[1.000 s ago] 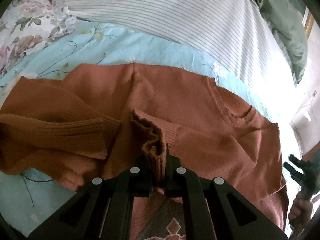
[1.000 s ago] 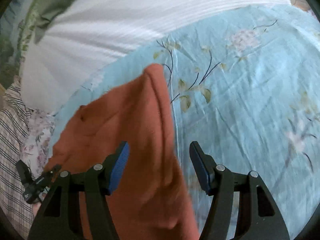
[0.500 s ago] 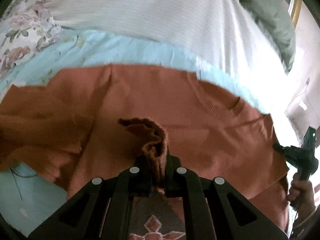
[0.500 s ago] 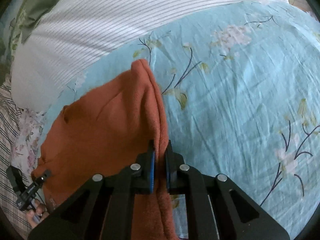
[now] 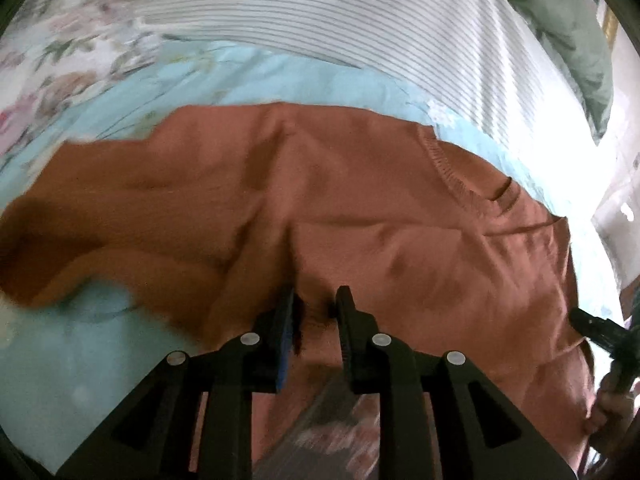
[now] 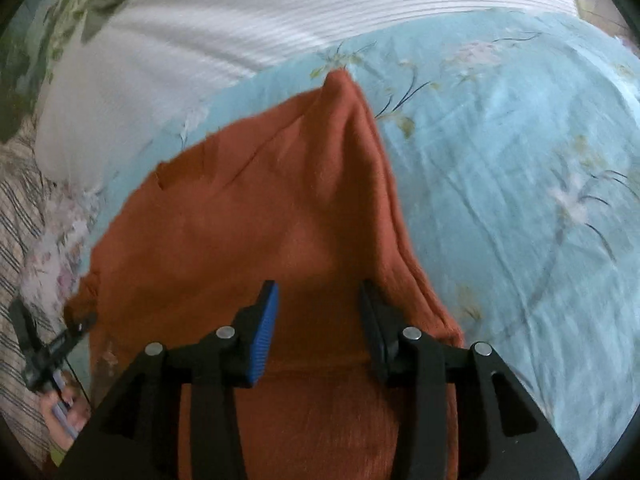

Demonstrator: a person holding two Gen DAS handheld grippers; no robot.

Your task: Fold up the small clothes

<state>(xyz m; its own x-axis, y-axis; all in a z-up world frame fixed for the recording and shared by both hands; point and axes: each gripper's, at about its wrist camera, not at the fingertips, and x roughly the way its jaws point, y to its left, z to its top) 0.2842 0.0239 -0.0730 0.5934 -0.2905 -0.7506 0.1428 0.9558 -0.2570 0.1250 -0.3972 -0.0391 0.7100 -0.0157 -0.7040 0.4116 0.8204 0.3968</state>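
Note:
A rust-orange knit sweater (image 5: pixel 360 200) lies spread on a light blue floral bedsheet (image 5: pixel 280 76). Its ribbed neckline (image 5: pixel 452 172) points to the upper right. My left gripper (image 5: pixel 314 304) is open, its jaws a little apart just over a fold in the sweater's middle, holding nothing. In the right wrist view the sweater (image 6: pixel 260 220) lies folded along its right edge. My right gripper (image 6: pixel 316 300) is open above it, jaws wide apart and empty. Each gripper shows at the edge of the other's view, hand-held.
A white striped pillow (image 5: pixel 320 8) lies beyond the sweater, with a green cloth (image 5: pixel 568 32) behind it. A floral pillowcase (image 5: pixel 52 52) is at the far left. The blue sheet (image 6: pixel 520 200) stretches to the right of the sweater. A patterned cloth (image 5: pixel 340 432) shows under my left gripper.
Both grippers have opened and let go of the sweater. The cuff that my left gripper held now lies flat. The right edge fold has dropped onto the sweater.

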